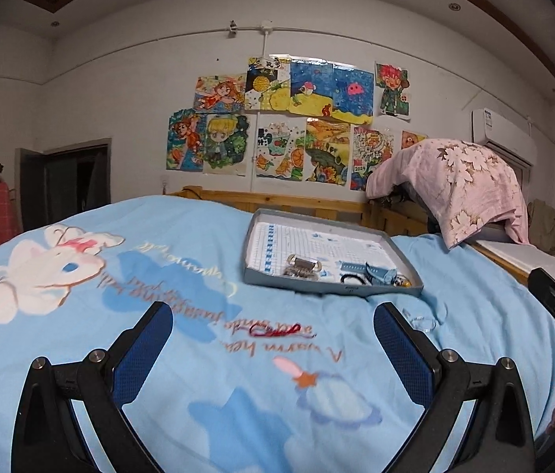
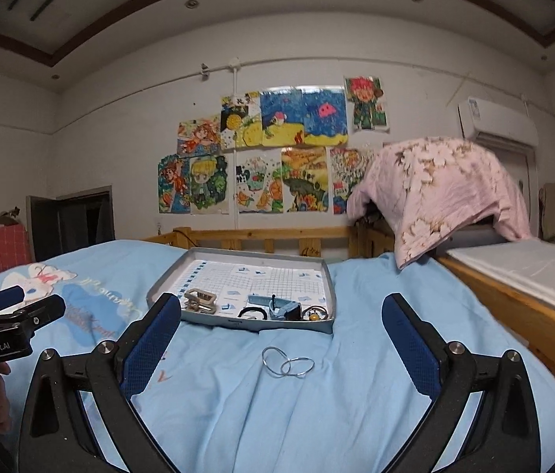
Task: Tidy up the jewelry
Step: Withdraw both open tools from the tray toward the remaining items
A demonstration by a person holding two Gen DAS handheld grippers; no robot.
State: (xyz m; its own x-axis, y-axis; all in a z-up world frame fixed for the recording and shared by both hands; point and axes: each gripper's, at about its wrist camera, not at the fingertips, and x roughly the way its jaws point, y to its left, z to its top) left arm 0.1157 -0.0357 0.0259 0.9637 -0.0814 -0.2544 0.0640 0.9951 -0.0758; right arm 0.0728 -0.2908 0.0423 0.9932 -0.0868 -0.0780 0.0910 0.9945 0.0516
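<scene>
Well, from the left wrist, the left hand-held gripper gapes wide over the red cord bracelet on the bed: limp, light, best pinched mid-loop. From the right wrist, the right hand-held gripper spreads wide before two thin, slippery rings; the tray lies beyond, unobstructed.

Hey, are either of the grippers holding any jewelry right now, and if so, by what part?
Nothing is held. The left gripper and right gripper are both open above the bed; the two rings lie on the sheet.
</scene>
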